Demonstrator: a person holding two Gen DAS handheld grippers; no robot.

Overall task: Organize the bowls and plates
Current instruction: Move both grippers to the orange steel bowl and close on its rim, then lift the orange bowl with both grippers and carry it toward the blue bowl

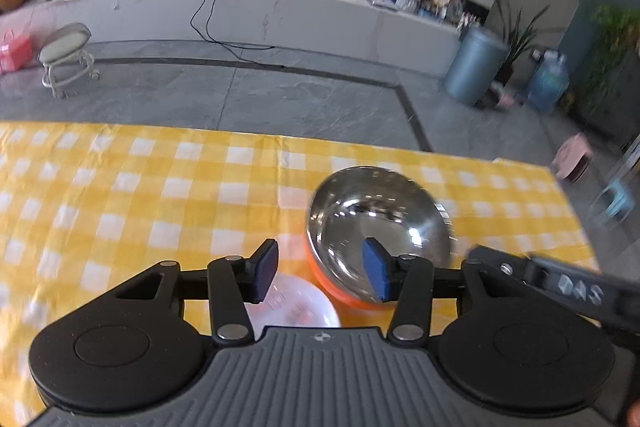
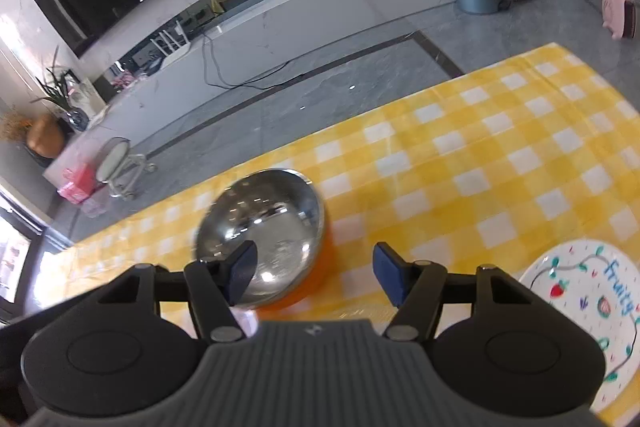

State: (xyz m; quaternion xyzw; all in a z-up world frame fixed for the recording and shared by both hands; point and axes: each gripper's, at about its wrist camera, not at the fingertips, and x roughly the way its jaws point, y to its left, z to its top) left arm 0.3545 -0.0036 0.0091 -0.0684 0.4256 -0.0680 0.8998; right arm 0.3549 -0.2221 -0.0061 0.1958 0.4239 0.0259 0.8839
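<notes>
Two handheld grippers hang over a table (image 1: 120,187) that we see draped edge to edge in a yellow-and-white checked cloth, its far edge giving onto a grey tiled floor. Largest on the cloth is a steel bowl (image 1: 376,219), nested in an orange bowl (image 1: 340,293) whose rim peeks out beneath it; the pair sits toward the table's far edge and right-hand corner in the left wrist view. In the right wrist view the same steel bowl (image 2: 264,227) appears left of centre, with the orange one (image 2: 316,275) under it.

Next in size, a white plate (image 2: 580,307) painted with strawberries and the word "Fruity" lies near the table's near right edge, well apart from the bowls. We make out a pale pink-and-white dish (image 1: 296,307) just beside the orange bowl on its near left side, partly hidden by the left gripper's body; its pattern is too blurred to read.

We find the left gripper (image 1: 320,271) with its blue pads spread wide, nothing between them, the right pad overlapping the steel bowl in view. We find the right gripper (image 2: 316,275) likewise spread and empty, its left pad over the steel bowl's near rim; whether either pad touches the bowl we cannot tell.
</notes>
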